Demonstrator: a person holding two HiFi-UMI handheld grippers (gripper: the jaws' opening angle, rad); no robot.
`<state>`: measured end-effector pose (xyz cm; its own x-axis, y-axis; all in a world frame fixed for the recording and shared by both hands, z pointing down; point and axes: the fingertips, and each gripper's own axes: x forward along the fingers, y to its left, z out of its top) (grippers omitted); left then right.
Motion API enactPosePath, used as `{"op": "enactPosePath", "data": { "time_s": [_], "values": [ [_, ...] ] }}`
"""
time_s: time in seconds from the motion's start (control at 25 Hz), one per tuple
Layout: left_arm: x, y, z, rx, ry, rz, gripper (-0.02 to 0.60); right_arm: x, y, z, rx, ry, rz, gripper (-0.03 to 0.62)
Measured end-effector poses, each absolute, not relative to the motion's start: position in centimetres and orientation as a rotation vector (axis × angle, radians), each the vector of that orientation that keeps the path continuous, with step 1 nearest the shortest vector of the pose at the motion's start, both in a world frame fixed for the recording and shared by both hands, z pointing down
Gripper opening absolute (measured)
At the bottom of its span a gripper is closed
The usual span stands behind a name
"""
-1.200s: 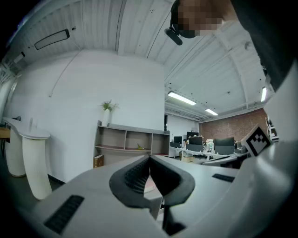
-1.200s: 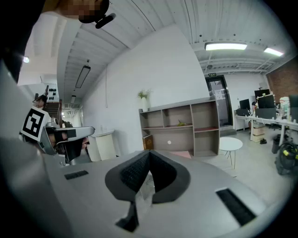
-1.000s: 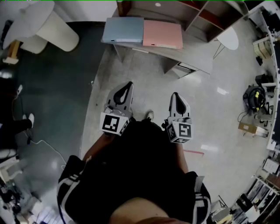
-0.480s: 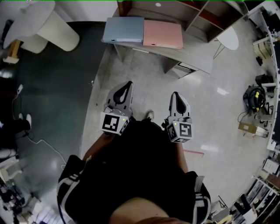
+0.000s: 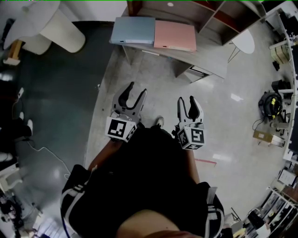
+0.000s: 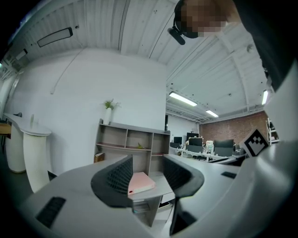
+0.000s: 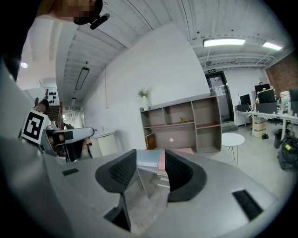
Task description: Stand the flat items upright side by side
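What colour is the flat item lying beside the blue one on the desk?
Pink. The flat item shows best in the head view.

Glossy floor (image 5: 233,123), matt wood-grain desk (image 5: 207,60)

Open pale floor (image 5: 153,79) is seen between the two grippers and the desk (image 5: 209,59), giving a free approach from the front. The left gripper (image 5: 138,88) and right gripper (image 5: 186,99) are held well short of the desk, their jaws just opened with nothing between them. The near left of the desk top is taken up by a blue book (image 5: 133,30) and a pink book (image 5: 174,36), laid flat and touching; bare top is left to their right. The far side is closed off by a shelf unit (image 5: 195,11). A round white table (image 5: 243,42) is placed just right of the desk, and a curved white counter (image 5: 46,25) well off to the left.
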<state>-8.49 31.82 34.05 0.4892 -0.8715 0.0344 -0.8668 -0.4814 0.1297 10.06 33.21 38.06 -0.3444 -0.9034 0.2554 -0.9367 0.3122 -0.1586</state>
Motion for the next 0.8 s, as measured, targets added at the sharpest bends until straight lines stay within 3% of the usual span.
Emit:
{"op": "enactPosePath", "data": {
  "time_s": [0.8],
  "values": [
    [-15.0,32.6,35.7,2.56,-1.501,-0.053,0.195,3.3,33.4,38.2,1.709,-2.403,0.389,0.196]
  ]
}}
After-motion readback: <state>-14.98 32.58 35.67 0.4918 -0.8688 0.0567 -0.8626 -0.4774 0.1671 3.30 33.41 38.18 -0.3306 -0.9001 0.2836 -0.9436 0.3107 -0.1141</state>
